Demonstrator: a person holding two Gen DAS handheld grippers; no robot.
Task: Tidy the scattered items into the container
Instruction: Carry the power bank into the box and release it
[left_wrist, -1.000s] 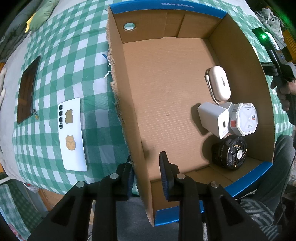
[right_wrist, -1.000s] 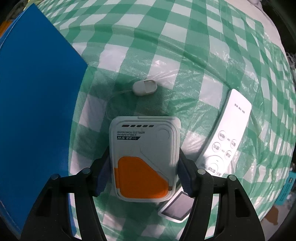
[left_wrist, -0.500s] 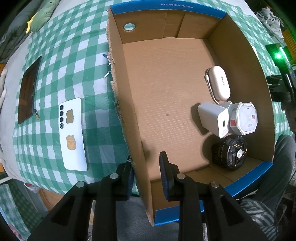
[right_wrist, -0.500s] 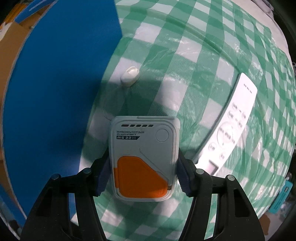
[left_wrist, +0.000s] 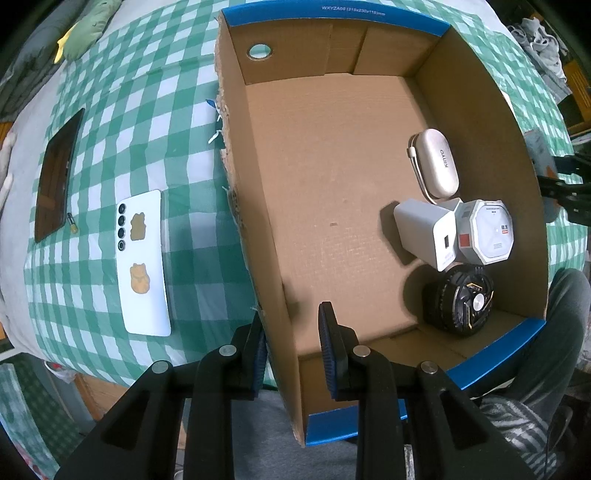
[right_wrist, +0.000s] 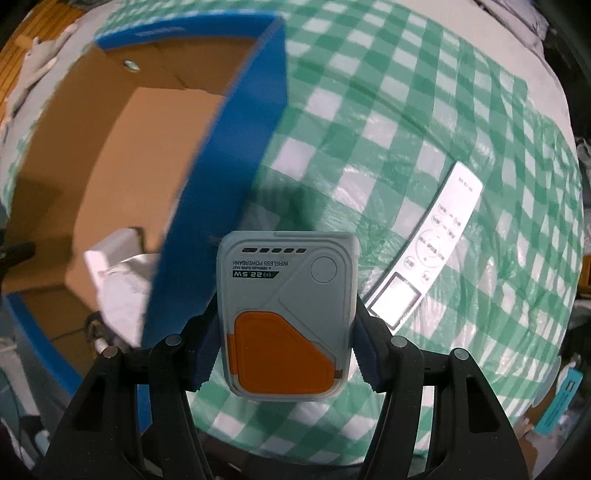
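Observation:
An open cardboard box (left_wrist: 332, 177) with blue outer walls stands on the green checked cloth. My left gripper (left_wrist: 291, 343) straddles its near left wall, jaws a little apart on either side of the cardboard. In the box lie a white oval case (left_wrist: 437, 162), a white charger (left_wrist: 424, 232), an octagonal white box (left_wrist: 487, 232) and a black round fan (left_wrist: 458, 299). My right gripper (right_wrist: 284, 354) is shut on a grey and orange power bank (right_wrist: 286, 317), held above the cloth beside the box's blue right wall (right_wrist: 221, 192).
A white phone (left_wrist: 142, 262) and a dark tablet (left_wrist: 57, 173) lie on the cloth left of the box. A white remote (right_wrist: 428, 247) lies right of the power bank. The table edge runs close along the near side.
My right gripper has lifted the power bank and swung left toward the box, so the box's inside now shows. The small white item on the cloth has left view. My left gripper has not moved.

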